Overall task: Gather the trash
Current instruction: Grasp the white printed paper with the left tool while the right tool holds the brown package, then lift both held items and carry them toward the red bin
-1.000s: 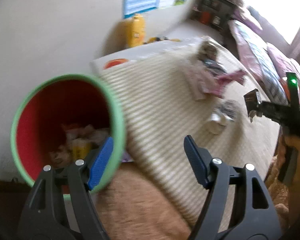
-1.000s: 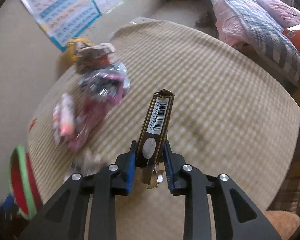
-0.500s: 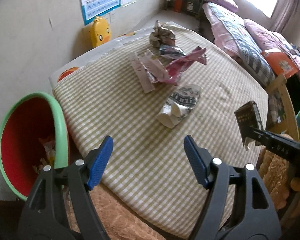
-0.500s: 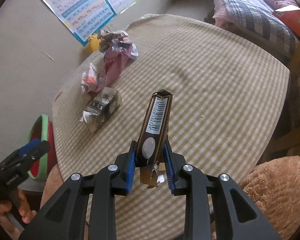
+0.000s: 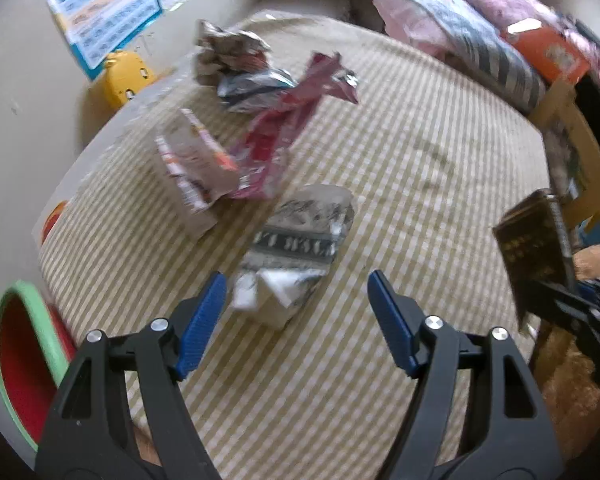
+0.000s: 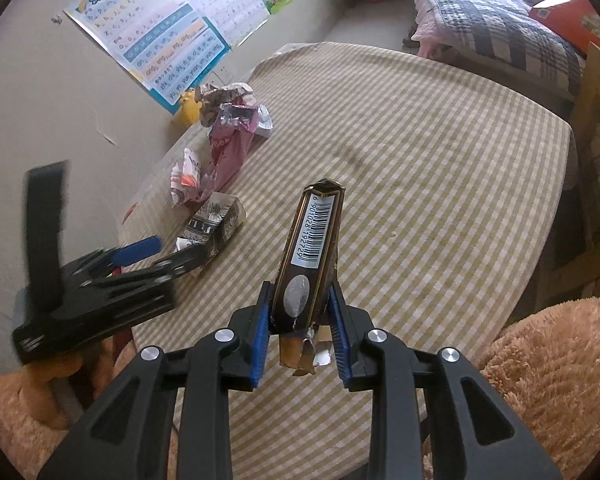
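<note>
The red bin with a green rim sits low beside the checked tabletop, its contents unseen. Left gripper hangs with fingers wide apart and empty above a crushed grey carton. Only the right wrist view shows the barcode on the dark box pinched in the right gripper
</note>
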The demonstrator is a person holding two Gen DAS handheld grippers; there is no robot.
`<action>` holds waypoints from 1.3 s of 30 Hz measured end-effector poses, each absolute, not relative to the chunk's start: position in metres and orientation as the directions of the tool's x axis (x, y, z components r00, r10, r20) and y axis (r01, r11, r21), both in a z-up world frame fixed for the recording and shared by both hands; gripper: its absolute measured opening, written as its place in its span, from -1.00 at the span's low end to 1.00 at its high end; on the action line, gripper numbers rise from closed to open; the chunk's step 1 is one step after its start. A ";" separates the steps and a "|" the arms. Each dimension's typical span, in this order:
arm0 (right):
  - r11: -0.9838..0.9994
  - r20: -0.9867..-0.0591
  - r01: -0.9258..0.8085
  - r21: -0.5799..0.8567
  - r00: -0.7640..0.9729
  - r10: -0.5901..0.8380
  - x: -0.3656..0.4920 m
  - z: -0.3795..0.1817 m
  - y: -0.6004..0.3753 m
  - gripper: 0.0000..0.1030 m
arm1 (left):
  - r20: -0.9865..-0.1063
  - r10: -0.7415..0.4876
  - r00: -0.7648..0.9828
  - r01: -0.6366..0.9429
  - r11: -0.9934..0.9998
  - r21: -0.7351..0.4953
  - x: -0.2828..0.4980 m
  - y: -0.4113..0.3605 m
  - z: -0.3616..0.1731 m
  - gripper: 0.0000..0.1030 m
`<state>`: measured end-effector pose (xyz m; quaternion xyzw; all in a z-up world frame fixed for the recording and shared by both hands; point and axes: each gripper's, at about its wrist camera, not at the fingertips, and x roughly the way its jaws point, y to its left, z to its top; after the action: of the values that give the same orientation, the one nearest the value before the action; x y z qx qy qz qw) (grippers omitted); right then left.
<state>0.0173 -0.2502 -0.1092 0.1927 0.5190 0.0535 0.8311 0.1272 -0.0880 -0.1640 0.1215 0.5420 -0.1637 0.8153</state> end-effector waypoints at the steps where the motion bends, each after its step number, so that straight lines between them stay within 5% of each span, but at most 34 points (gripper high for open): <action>1: 0.919 -0.841 0.111 0.379 0.455 0.292 0.017 -0.109 -0.251 -0.50 | -0.927 -0.122 0.354 0.403 0.914 0.034 0.129 -0.091 -0.168 0.36; 13: 0.902 -0.834 0.119 0.415 0.446 0.325 0.015 -0.114 -0.256 -0.49 | -0.938 0.009 0.347 0.369 0.918 0.145 0.146 -0.101 -0.189 0.35; 17: 0.899 -0.831 0.126 0.420 0.451 0.325 0.014 -0.115 -0.258 -0.48 | -0.938 0.004 0.346 0.345 0.929 0.131 0.149 -0.099 -0.188 -0.16; 39: 0.906 -0.838 0.119 0.407 0.443 0.319 0.017 -0.118 -0.255 -0.48 | -0.869 -0.176 0.463 0.254 0.965 -0.060 0.082 -0.064 -0.115 -0.20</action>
<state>0.0166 -0.2548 -0.1178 0.2087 0.5244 0.0607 0.8232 0.0822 -0.0639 -0.1146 0.0388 0.5027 -0.1260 0.8544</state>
